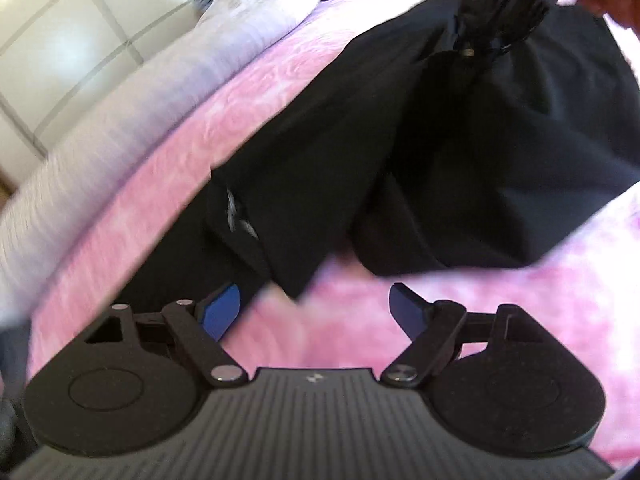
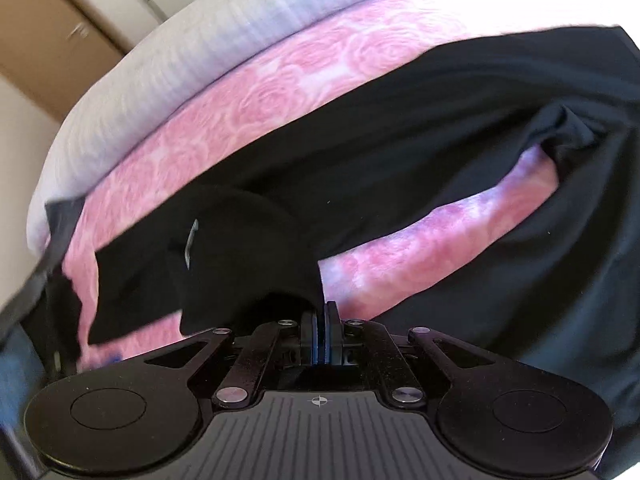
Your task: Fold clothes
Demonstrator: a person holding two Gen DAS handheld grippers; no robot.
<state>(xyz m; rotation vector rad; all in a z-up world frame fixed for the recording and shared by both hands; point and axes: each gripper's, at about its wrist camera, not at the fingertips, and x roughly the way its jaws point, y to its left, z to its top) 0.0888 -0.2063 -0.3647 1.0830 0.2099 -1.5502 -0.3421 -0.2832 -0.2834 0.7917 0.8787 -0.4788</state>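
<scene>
A bed (image 1: pixel 120 184) is seen, covered by a pink rose-print sheet (image 2: pixel 260 96), with a pale striped border running along the upper left of both frames. A black garment (image 1: pixel 320 168) is spread across the sheet from lower left to upper right, partly bunched and lifted, so that a pink strip is exposed right of centre in the right wrist view.

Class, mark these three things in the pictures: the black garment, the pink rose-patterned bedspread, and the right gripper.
black garment (image 2: pixel 360 152), right wrist view, on its broad flat stretch.
pink rose-patterned bedspread (image 1: pixel 460 320), left wrist view, on bare fabric near the left gripper.
right gripper (image 2: pixel 323 312), right wrist view, midway between its shut fingertips pinching the garment.
</scene>
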